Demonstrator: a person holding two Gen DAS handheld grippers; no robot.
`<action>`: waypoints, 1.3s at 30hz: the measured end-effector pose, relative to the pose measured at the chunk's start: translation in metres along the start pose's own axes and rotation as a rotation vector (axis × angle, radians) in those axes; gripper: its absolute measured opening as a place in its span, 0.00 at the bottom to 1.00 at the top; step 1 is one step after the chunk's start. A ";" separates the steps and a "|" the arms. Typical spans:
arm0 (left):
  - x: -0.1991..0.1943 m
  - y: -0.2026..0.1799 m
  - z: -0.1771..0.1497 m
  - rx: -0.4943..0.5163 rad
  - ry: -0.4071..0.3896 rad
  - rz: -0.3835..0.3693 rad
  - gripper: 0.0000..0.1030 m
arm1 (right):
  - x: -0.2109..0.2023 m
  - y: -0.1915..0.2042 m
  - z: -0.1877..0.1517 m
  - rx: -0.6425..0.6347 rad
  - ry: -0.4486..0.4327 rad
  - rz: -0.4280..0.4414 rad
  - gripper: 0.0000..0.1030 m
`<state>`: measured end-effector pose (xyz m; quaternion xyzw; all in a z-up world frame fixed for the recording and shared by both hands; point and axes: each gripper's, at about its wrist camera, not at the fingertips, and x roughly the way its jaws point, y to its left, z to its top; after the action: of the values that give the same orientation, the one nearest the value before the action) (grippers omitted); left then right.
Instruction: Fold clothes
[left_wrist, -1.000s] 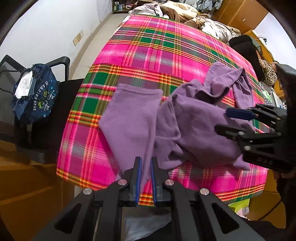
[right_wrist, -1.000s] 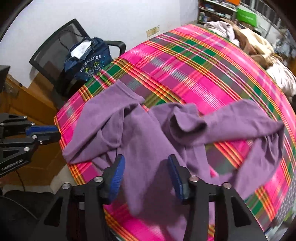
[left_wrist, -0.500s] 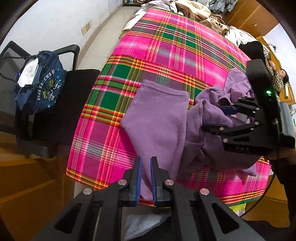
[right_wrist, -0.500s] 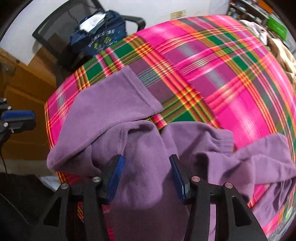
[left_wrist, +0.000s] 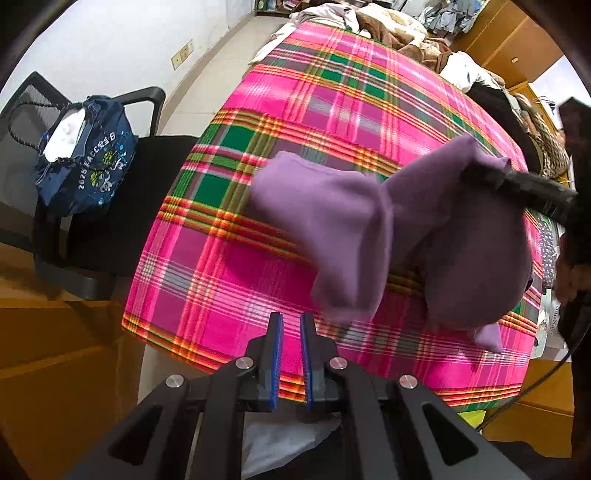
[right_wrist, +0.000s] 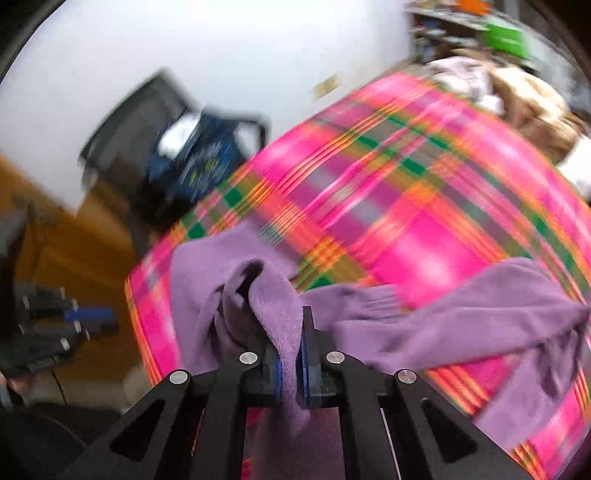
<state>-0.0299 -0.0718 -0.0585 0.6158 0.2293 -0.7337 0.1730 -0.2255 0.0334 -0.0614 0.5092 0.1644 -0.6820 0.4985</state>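
Garment: purple sweater, bunched, partly lifted off the bed, one flat part resting on the cover; a sleeve trails right in the right wrist view.
Right gripper: jaws pinching a fold of the purple sweater, cloth hanging down between them.
Left gripper: jaws nearly pressed together, a narrow gap, nothing between them; at the bed's near edge, apart from the sweater.
Bed cover: pink, green and orange plaid blanket.
Beside bed: black chair bearing a navy bag.
Far end: piled clothes.
Right wrist view: blurred.
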 end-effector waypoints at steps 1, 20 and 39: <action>-0.001 -0.005 0.000 0.005 -0.002 -0.002 0.08 | -0.014 -0.017 -0.001 0.051 -0.040 -0.020 0.07; 0.003 -0.086 -0.009 0.162 -0.004 -0.027 0.08 | -0.107 -0.223 -0.163 0.719 -0.097 -0.259 0.30; 0.010 -0.058 -0.006 0.071 0.039 -0.008 0.08 | -0.021 -0.100 -0.036 0.082 0.022 -0.062 0.53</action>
<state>-0.0579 -0.0202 -0.0625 0.6349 0.2090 -0.7298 0.1437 -0.2915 0.1152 -0.0869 0.5316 0.1573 -0.6975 0.4540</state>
